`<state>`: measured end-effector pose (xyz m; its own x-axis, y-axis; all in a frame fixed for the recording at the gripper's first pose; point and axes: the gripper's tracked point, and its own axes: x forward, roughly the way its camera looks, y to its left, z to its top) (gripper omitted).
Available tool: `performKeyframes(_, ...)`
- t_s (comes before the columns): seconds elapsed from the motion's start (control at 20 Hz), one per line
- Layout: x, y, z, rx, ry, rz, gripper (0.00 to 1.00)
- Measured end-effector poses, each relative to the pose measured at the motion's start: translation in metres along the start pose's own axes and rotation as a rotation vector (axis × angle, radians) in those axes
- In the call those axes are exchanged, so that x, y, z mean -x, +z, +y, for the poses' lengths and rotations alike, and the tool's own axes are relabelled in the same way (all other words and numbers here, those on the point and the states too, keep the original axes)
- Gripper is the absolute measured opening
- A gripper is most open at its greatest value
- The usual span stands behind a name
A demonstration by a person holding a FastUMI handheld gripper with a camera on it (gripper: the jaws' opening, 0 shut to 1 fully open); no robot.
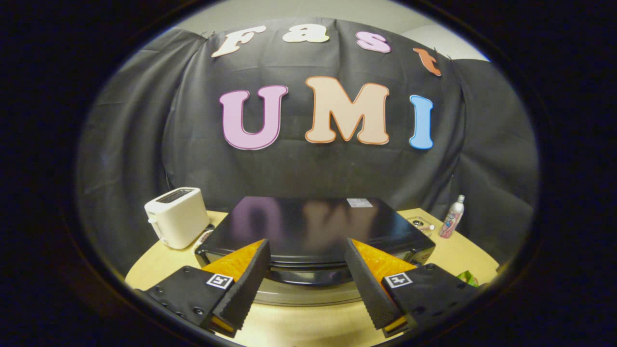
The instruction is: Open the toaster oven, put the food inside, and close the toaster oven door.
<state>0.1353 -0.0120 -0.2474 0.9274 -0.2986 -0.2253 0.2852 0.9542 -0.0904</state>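
The black toaster oven [308, 224] stands on the round wooden table [462, 253], and I look down on its glossy top from the front. My gripper [306, 242] is open, its fingers spread wide over the oven's front top edge and holding nothing. Between the fingers, just below that edge, runs a silver bar [308, 294] that looks like the door handle. The oven's front face is hidden below it, so I cannot tell how the door stands.
A white pop-up toaster [176, 217] stands left of the oven. To the oven's right are a small clear dish [420, 224] and a slim bottle [453, 217]. A green item [465, 277] peeks out beside the right finger. Black cloth hangs behind the table.
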Motion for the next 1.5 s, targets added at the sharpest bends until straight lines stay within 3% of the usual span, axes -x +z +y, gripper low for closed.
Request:
performKeyframes(0.35, 0.008, -0.003, -0.005, -0.065, 0.063, -0.089, 0.96)
performKeyframes(0.65, 0.037, -0.017, -0.010, -0.070, 0.029, -0.081, 0.96)
performKeyframes(1.15, 0.092, -0.062, -0.020, -0.025, -0.078, 0.080, 0.95)
performKeyframes(1.5, 0.106, -0.095, -0.021, -0.063, -0.071, 0.221, 0.95)
